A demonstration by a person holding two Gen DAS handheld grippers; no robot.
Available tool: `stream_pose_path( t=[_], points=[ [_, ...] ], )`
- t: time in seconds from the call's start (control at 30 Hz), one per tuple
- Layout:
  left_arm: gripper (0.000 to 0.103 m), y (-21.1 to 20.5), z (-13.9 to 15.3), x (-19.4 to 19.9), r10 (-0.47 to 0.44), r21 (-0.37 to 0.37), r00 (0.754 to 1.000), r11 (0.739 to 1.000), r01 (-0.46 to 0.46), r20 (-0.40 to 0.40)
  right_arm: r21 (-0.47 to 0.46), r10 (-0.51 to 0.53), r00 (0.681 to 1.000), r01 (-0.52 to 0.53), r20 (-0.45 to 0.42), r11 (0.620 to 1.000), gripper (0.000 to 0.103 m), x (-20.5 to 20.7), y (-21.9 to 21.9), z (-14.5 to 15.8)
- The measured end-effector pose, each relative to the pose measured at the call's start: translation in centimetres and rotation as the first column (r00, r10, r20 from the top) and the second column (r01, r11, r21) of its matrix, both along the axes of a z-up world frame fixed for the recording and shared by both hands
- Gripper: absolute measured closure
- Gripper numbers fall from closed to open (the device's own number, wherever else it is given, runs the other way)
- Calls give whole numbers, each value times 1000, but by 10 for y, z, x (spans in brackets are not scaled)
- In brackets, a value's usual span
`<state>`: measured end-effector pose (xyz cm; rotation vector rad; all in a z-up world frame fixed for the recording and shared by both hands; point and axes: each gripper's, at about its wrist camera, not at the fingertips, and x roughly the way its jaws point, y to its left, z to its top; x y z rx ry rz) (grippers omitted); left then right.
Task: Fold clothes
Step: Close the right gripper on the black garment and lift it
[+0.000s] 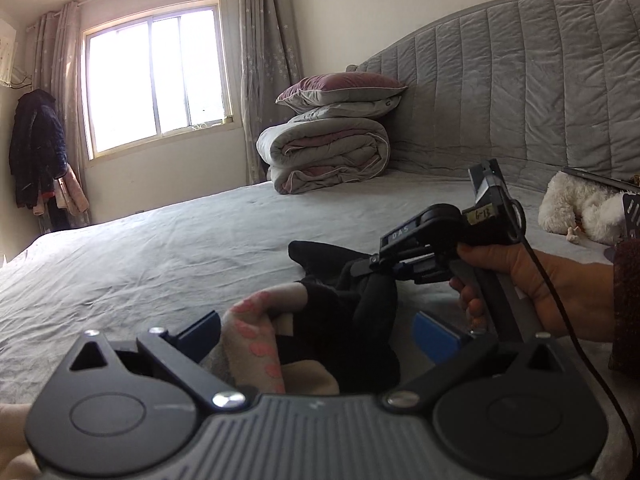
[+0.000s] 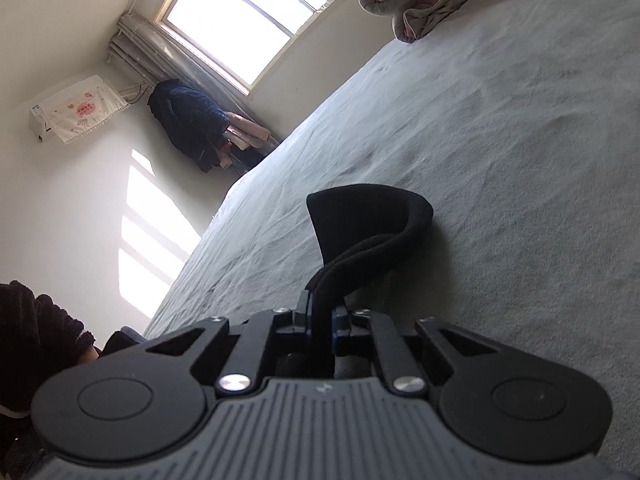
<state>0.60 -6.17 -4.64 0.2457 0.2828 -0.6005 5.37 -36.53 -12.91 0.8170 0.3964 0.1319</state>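
while the right claw (image 2: 320, 316) is clenched on a fold of the soft black fabric garment (image 2: 368, 220), the cloth arches up ahead of it and drops back onto the grey bed sheet (image 2: 500, 140). the left claw (image 1: 316, 330) is spread wide, blue pads either side of a beige sock with pink grip dots (image 1: 256, 336) and more black cloth, gripping nothing as far as i can tell. judging from this, the fold goes well if the right claw keeps the layers pinched together and lays them flat, edges lined up. no container shows; only a rolled grey quilt (image 1: 328, 152) lies far ahead.
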Motion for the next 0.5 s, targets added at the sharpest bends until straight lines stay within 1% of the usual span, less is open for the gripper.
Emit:
stream_pose_path(
  t=[0.1,0.23,0.33,0.4,0.47,0.5],
  points=[
    [0,2,-1,1,2,2,1000,1000,-2,-12,5,-24,995,24,94,1000,95,-28,0,13],
    [0,6,-2,1,3,0,1000,1000,-3,-26,10,-51,976,50,210,999,95,-68,3,33],
    [0,15,1,1,20,-21,1000,1000,-20,-21,-16,-44,965,49,259,999,95,-93,13,51],
    [0,21,2,2,42,-35,999,998,-43,-19,-34,-48,960,60,277,998,95,-113,22,61],
    [0,29,6,3,75,-71,997,995,-76,-11,-56,-46,952,66,301,996,95,-132,36,74],
    [0,34,8,4,92,-89,996,992,-92,-8,-81,-42,947,71,317,994,95,-144,41,81]
  ],
)
